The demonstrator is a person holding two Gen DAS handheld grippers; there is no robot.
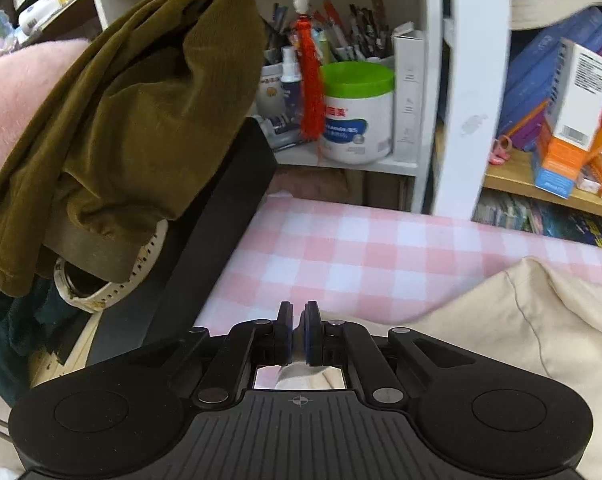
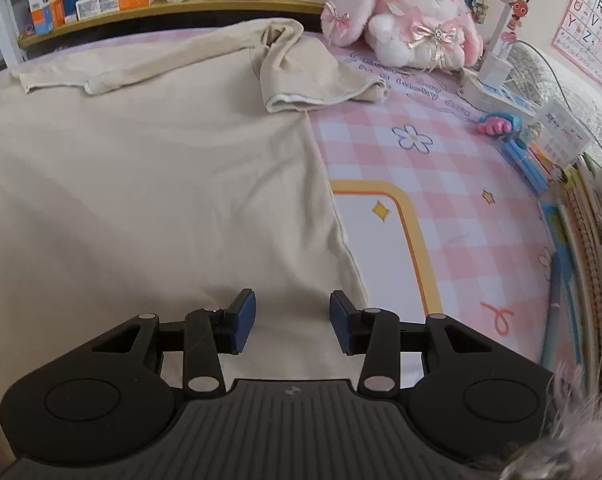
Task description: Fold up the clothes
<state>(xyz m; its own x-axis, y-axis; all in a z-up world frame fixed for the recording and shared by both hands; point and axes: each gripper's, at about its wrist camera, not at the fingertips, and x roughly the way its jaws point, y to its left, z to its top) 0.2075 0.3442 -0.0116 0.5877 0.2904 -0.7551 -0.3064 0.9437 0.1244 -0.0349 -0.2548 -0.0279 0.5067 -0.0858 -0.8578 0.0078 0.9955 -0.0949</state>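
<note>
Right wrist view: my right tongs [image 2: 293, 322] stood wide over the cream shirt's [image 2: 141, 184] near hem, its length running ahead toward the sleeve [image 2: 321, 80]. Left tongs [image 1: 299, 330] pinched narrow on pale fabric; shirt to their right.

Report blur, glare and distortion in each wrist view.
Left wrist view: motion smear on the white shelf post and boxes at right; the olive garment stays fairly sharp; fisheye bends the edges. Right wrist view: sharp and evenly lit on the cream shirt; the bookshelf curves; a blurred furry sleeve intrudes bottom right. No strong glare in either.
</note>
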